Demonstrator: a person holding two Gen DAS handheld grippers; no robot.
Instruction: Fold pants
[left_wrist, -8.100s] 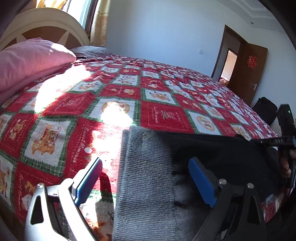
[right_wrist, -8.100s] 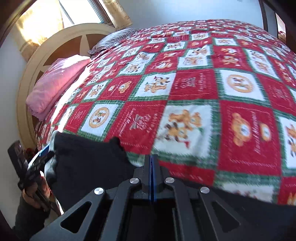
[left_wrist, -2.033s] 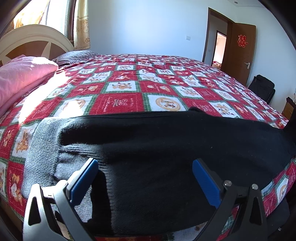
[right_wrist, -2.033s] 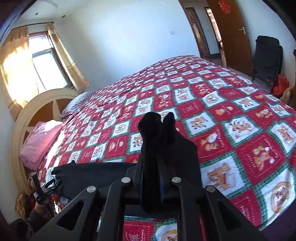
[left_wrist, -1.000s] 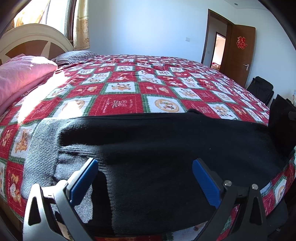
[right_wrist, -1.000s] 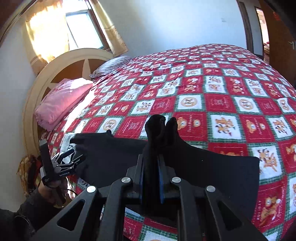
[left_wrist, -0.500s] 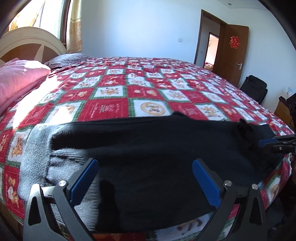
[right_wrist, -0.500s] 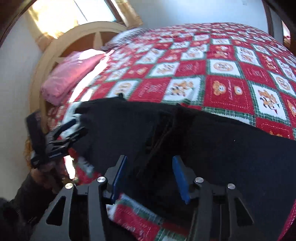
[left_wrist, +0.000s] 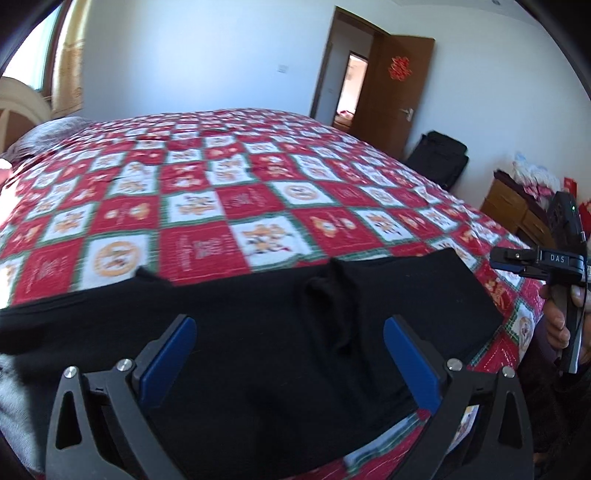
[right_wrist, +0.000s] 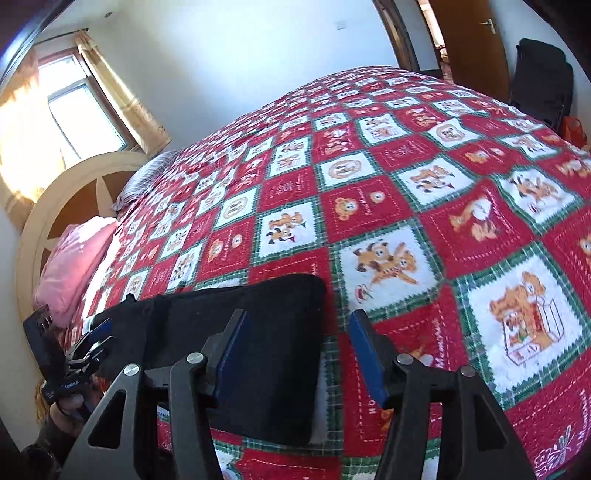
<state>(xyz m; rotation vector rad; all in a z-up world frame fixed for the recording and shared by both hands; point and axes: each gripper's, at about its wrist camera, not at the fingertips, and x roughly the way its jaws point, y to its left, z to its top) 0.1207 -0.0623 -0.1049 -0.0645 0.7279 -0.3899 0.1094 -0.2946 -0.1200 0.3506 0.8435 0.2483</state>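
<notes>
The black pants (left_wrist: 258, 317) lie folded over on the red patchwork bedspread (left_wrist: 236, 206) at the near bed edge, with a bunched fold (left_wrist: 332, 306) on top. The grey waistband (left_wrist: 11, 373) shows at far left. My left gripper (left_wrist: 288, 354) is open and empty, just above the pants. My right gripper (right_wrist: 295, 350) is open and empty, over the folded right end of the pants (right_wrist: 258, 332). Each gripper shows in the other's view: the right one (left_wrist: 532, 264), the left one (right_wrist: 88, 343).
A pink pillow (right_wrist: 70, 266) and a cream headboard (right_wrist: 48, 206) lie at the bed's left end. A brown door (left_wrist: 399, 92), a black bag (left_wrist: 439, 158) and a wooden cabinet (left_wrist: 513, 210) stand beyond the bed on the right.
My right gripper carried the pant legs over onto the waist half, opened and let go, then drew back to the right. My left gripper stayed open and turned rightward.
</notes>
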